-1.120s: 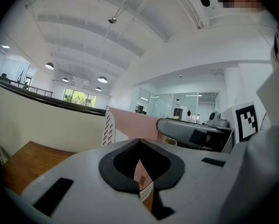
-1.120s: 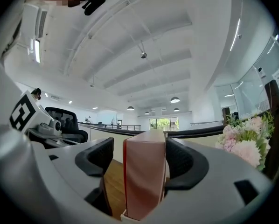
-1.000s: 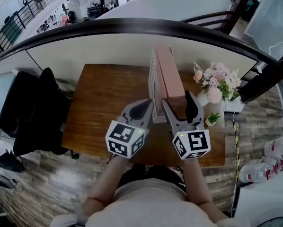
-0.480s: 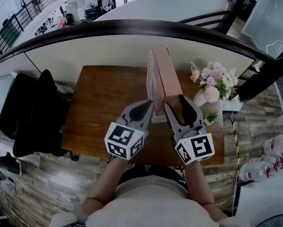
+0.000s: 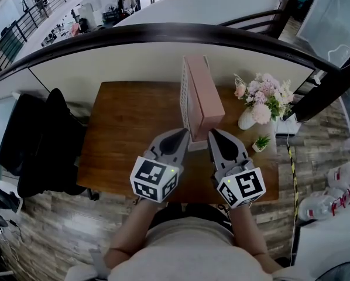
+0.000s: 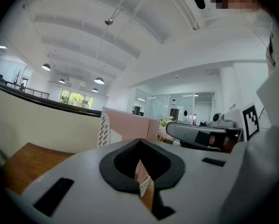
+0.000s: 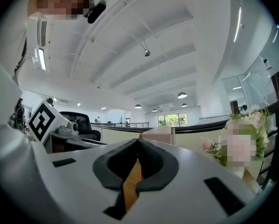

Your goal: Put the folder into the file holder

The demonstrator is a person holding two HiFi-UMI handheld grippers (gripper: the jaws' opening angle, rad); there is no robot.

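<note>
Folder [image 5: 205,95] stands in its holder [image 5: 185,101] while we hold our left hand-held gripper [image 5: 184,133] closed and empty, our right hand-held gripper [image 5: 212,134] just closed on nothing.

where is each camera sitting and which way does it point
Head view: on the person's head, facing steeply down at the table, the folder and the file holder, the left gripper, the right gripper and both forearms.
Left gripper view: on the left gripper, facing level along its shut fingers at the folder; the right gripper shows at right.
Right gripper view: on the right gripper, facing level along its shut fingers at the folder and flowers; the left gripper shows at left.
Shared: all three see the folder.
</note>
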